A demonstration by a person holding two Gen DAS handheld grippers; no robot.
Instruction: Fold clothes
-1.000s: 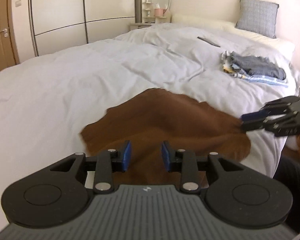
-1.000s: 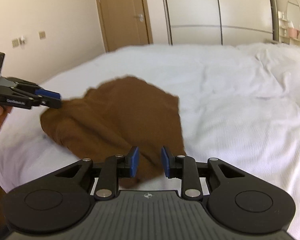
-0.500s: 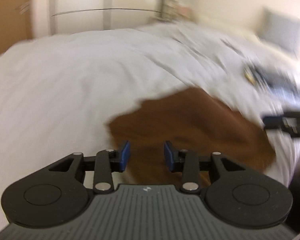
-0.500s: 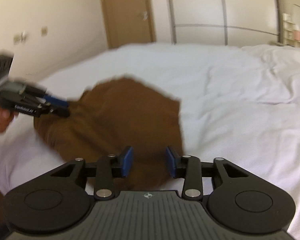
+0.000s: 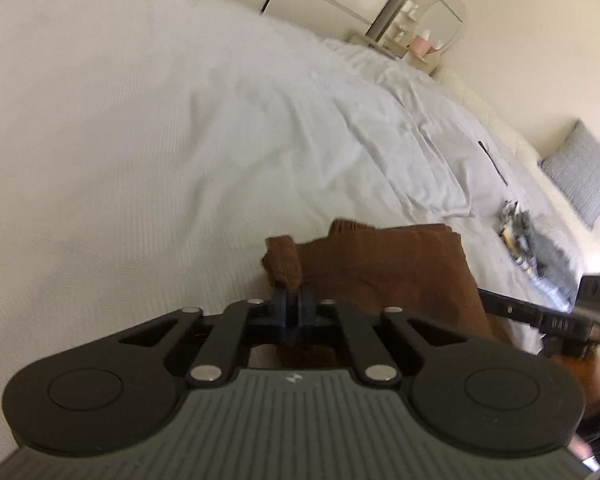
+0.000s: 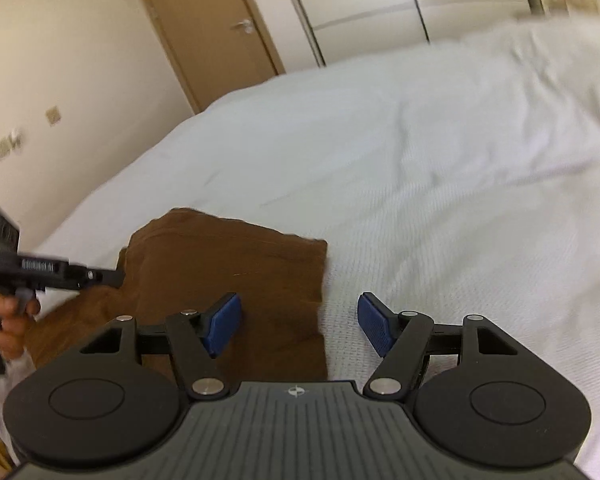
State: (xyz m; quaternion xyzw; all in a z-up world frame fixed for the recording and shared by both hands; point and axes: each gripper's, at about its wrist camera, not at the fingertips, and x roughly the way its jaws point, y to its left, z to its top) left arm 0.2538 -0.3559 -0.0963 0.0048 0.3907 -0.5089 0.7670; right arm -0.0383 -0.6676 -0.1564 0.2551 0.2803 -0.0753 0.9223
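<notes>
A brown garment (image 5: pixel 388 268) lies on the white bed near its front edge; it also shows in the right wrist view (image 6: pixel 236 264). My left gripper (image 5: pixel 293 304) is shut on a bunched corner of the brown garment, which sticks up past the pads. My right gripper (image 6: pixel 298 326) is wide open just above the garment's right edge, holding nothing. The right gripper shows at the right of the left wrist view (image 5: pixel 540 316). The left gripper shows at the left of the right wrist view (image 6: pixel 52 272), at the garment's left edge.
The white duvet (image 5: pixel 160 128) covers the bed. A stack of folded clothes (image 5: pixel 536 240) lies far right, with a grey pillow (image 5: pixel 580 176) beyond it. A nightstand with a mirror (image 5: pixel 424 40) stands at the bed head. A door (image 6: pixel 204 28) and wardrobe (image 6: pixel 380 4) stand behind.
My left gripper has closed on a corner of the brown garment. My right gripper has opened wide. The garment now looks folded into a narrower shape.
</notes>
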